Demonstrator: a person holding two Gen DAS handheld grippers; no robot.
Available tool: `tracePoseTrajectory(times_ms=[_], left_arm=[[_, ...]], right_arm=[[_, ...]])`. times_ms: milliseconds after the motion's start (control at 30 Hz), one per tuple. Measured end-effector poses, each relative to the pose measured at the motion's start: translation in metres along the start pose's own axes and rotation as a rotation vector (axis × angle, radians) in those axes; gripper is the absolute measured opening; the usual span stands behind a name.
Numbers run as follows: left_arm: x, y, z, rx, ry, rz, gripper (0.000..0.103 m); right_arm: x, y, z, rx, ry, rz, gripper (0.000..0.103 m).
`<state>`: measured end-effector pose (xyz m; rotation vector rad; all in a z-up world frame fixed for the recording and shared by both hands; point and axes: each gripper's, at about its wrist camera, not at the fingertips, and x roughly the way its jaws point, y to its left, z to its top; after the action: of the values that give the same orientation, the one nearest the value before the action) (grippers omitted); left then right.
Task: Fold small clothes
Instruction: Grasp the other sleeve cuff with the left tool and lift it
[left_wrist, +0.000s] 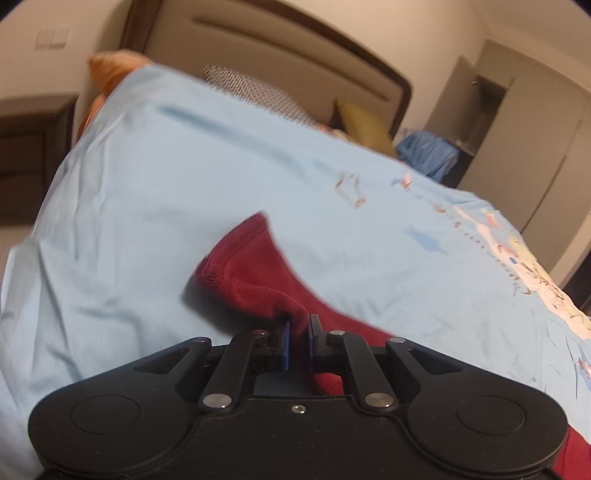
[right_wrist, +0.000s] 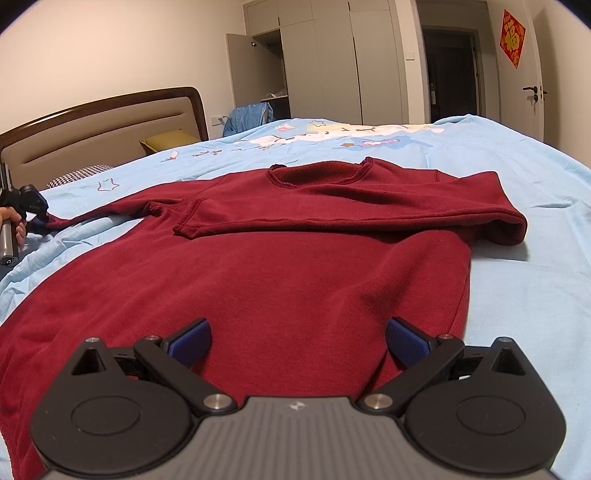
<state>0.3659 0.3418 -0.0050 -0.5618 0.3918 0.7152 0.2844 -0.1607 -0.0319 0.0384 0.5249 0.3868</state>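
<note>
- At the far left a person's hand (right_wrist: 14, 229) holds the left hand-held gripper (left_wrist: 298, 334), which in the right wrist view is seen only at the picture's edge (right_wrist: 31, 206).
- Its two blue pads stand close together and pinch the cuff of the left sleeve (left_wrist: 255, 269) of the red sweater (right_wrist: 258, 280); this sleeve is stretched out to the side, away from the body of the garment.
- The red sweater lies flat on the bed, on a light blue bedsheet (right_wrist: 524, 295) with cartoon prints, and its round neckline (right_wrist: 317, 173) points toward the far side of the bed.
- The other sleeve (right_wrist: 351, 214) is folded across the chest; its cuff lies near the left armpit and the fold bulges past the right side of the body.
- The right hand-held gripper (right_wrist: 298, 341) is above the lower hem of the sweater, its blue pads spread wide apart with only cloth below and nothing between them.
- Behind the bed I see a padded headboard (right_wrist: 103, 136), a yellow-green pillow (right_wrist: 166, 142), and further right the grey wardrobe (right_wrist: 332, 66).
</note>
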Motion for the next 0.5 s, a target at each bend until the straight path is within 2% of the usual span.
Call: tracePoseTrajectory(times_ms=[133, 267, 400, 500], left_arm=[[-0.02, -0.032, 0.008, 0.125, -0.095, -0.063, 0.007], [-0.056, -0.089, 0.014, 0.268, -0.205, -0.186, 0.007], [-0.107, -0.164, -0.003, 0.485, -0.321, -0.366, 0.007], [-0.148, -0.22, -0.04, 0.641, -0.369, -0.527, 0.007]], right_arm=[[0.001, 0.0, -0.002, 0.004, -0.006, 0.005, 0.103], [0.0, -0.002, -0.003, 0.009, -0.015, 0.01, 0.103], [-0.001, -0.003, -0.005, 0.02, -0.026, 0.02, 0.103], [-0.002, -0.005, -0.005, 0.031, -0.035, 0.029, 0.103]])
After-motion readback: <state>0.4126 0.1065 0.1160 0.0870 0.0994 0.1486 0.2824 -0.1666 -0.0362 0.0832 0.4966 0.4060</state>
